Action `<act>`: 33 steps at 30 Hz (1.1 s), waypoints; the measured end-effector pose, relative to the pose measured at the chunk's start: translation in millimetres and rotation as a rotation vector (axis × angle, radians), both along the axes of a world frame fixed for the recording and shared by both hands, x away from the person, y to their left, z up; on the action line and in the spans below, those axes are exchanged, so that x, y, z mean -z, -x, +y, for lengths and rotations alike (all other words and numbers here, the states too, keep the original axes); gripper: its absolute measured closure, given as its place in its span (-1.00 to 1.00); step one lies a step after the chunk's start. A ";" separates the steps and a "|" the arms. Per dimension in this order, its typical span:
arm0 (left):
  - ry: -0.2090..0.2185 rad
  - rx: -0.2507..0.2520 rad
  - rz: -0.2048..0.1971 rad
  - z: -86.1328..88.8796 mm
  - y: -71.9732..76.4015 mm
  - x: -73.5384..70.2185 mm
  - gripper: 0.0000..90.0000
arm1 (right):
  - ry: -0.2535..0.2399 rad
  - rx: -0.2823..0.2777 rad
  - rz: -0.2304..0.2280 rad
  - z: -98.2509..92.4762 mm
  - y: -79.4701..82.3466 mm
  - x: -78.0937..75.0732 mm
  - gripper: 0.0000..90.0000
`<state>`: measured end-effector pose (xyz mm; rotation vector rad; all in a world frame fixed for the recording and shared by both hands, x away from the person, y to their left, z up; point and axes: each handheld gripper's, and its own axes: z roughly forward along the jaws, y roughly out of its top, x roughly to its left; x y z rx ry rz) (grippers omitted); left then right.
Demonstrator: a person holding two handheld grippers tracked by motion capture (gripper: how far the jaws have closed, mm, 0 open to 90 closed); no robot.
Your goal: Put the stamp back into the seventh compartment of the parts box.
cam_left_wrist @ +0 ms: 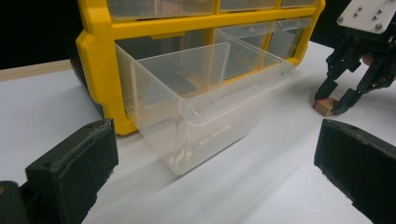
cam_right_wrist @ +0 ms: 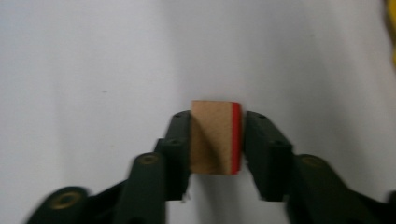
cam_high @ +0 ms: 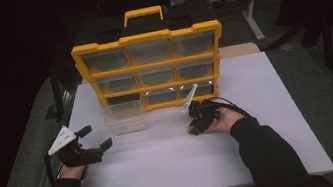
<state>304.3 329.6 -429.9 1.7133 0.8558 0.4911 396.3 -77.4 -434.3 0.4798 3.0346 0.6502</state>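
Right tongs (cam_right_wrist: 216, 140) were clamped on a small wooden block (cam_right_wrist: 212, 136), one jaw on each side face, block low on the white tabletop (cam_high: 176, 168) just in front of the organizer's bottom row. Block was rectangular, plain tan wood with a red-painted strip along one edge; matte, flat faces, square corners. Left tongs (cam_high: 94, 138) sat apart and empty, padded black jaws spread wide, hovering near the tabletop's left side, aimed at the pulled-out drawer (cam_left_wrist: 201, 112). Drawer was clear thin-walled plastic, glossy, rounded corners, looked empty; it stuck out from the bottom-left slot of the yellow parts organizer (cam_high: 150, 68), well apart from the block. Organizer: yellow frame with a carry handle on top, three rows of translucent drawers, the rest pushed in. My read: drawer opened and block grasped count as done; lifting the block, carrying it left, dropping it into the drawer and sliding the drawer shut were left. Tabletop was smooth, matte, uncluttered.
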 end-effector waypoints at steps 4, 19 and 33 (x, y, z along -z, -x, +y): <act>-0.003 0.003 0.001 -0.4 -0.1 0.1 -1.00 | 0.024 -0.014 -0.009 3.0 1.1 -1.3 0.44; 0.000 0.002 0.001 -0.2 -0.2 0.1 -1.00 | 0.021 -0.032 -0.022 11.8 -1.3 -8.9 0.44; 0.000 0.001 0.001 -0.3 -0.3 0.2 -1.00 | -0.003 -0.040 -0.058 18.2 -0.7 -33.3 0.44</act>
